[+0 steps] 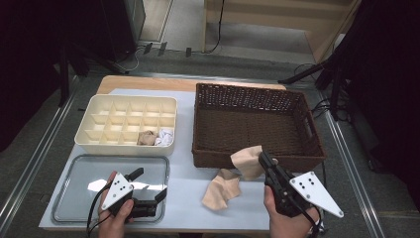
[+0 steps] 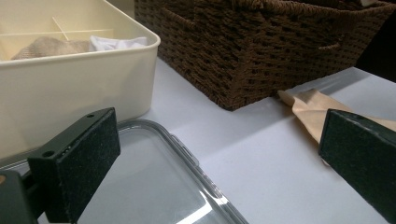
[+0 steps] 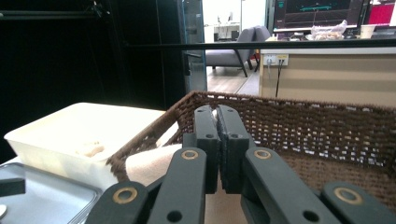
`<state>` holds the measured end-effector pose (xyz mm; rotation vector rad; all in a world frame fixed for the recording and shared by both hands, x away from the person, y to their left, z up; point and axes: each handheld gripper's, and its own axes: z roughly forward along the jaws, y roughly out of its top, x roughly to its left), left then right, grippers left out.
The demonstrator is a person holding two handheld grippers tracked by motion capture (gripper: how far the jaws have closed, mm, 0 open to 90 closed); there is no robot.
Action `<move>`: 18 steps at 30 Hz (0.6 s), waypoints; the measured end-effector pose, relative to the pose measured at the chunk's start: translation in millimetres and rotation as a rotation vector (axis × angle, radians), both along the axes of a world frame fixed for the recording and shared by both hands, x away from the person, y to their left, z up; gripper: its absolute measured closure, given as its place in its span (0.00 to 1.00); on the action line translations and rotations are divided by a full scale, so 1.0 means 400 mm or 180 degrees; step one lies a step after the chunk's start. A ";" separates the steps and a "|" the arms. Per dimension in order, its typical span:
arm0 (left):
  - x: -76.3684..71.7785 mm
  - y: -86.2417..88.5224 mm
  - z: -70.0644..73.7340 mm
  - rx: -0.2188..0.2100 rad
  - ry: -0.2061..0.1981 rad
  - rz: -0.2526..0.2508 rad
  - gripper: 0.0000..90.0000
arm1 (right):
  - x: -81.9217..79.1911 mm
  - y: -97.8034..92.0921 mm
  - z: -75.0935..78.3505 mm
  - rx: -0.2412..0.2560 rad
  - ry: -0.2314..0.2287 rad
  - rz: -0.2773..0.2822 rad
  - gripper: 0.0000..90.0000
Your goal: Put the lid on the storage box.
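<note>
At lower centre of the high view, the right gripper (image 1: 262, 157) pinches a beige cloth (image 1: 233, 181) draped over the basket's (image 1: 247, 96) front rim onto the table. The left gripper (image 1: 148, 183), jaws wide apart and empty, hovers over the tray (image 1: 74, 198) at lower left.

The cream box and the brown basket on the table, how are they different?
The cream box is smooth, pale and split into many small compartments; the brown basket is dark, woven and one open space. The box sits at the left and looks shallower; the basket at the right is larger and deeper. Two bundled cloths lie in the box's near compartments; a beige cloth drapes over the basket's near rim, pinched by the right gripper. Both are rectangular and open-topped.
</note>
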<state>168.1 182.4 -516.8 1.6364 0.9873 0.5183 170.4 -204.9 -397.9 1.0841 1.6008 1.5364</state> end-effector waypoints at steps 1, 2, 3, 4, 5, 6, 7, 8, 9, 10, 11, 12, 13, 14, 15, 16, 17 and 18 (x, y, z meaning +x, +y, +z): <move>0.000 -0.001 0.000 -0.0005 0.0003 -0.0002 0.00 | -0.007 -0.003 -0.006 0.0001 0.0006 0.0001 1.00; 0.000 -0.002 0.000 -0.0010 0.0002 -0.0002 0.00 | -0.015 -0.006 -0.012 0.0010 0.0019 -0.0011 1.00; 0.000 -0.003 0.000 -0.0015 0.0005 -0.0006 0.00 | -0.021 -0.009 -0.019 0.0014 0.0026 -0.0015 1.00; 0.001 -0.004 0.000 -0.0014 0.0008 -0.0013 0.00 | -0.027 -0.013 -0.025 0.0018 0.0036 -0.0020 1.00; 0.001 -0.005 0.000 -0.0004 0.0005 -0.0023 0.00 | -0.033 -0.017 -0.032 0.0021 0.0040 -0.0026 1.00; 0.001 -0.007 0.000 -0.0006 0.0001 -0.0031 0.00 | -0.038 -0.021 -0.038 0.0012 0.0051 -0.0035 1.00; 0.000 -0.009 0.000 -0.0010 0.0003 -0.0035 0.00 | -0.043 -0.026 -0.045 0.0009 0.0052 -0.0058 1.00; -0.001 -0.010 0.000 -0.0010 0.0001 -0.0040 0.00 | -0.048 -0.031 -0.052 0.0022 0.0053 -0.0073 1.00; -0.001 -0.010 0.001 -0.0011 -0.0001 -0.0042 0.00 | -0.053 -0.036 -0.060 0.0027 0.0070 -0.0092 1.00; -0.001 -0.010 0.000 -0.0009 -0.0001 -0.0046 0.00 | -0.057 -0.043 -0.067 0.0031 0.0078 -0.0110 1.00; -0.001 -0.011 0.000 -0.0006 0.0000 -0.0049 0.00 | -0.061 -0.050 -0.074 0.0038 0.0084 -0.0132 1.00; -0.001 -0.011 0.000 -0.0011 0.0005 -0.0049 0.00 | -0.064 -0.057 -0.082 0.0039 0.0098 -0.0152 1.00; -0.001 -0.012 0.000 -0.0009 0.0008 -0.0051 0.00 | -0.067 -0.066 -0.089 0.0034 0.0103 -0.0175 1.00; -0.001 -0.012 0.000 -0.0009 0.0009 -0.0048 0.00 | -0.069 -0.074 -0.096 0.0037 0.0106 -0.0196 1.00; -0.001 -0.013 0.000 -0.0010 0.0008 -0.0050 0.00 | -0.071 -0.085 -0.104 0.0033 0.0130 -0.0229 1.00; -0.001 -0.013 0.000 -0.0011 0.0004 -0.0052 0.00 | -0.072 -0.096 -0.112 0.0036 0.0137 -0.0259 1.00; -0.001 -0.013 0.000 -0.0012 0.0004 -0.0051 0.00 | -0.072 -0.106 -0.119 0.0036 0.0153 -0.0283 1.00; -0.001 -0.013 0.000 -0.0012 0.0001 -0.0046 0.00 | -0.073 -0.117 -0.127 0.0026 0.0167 -0.0303 1.00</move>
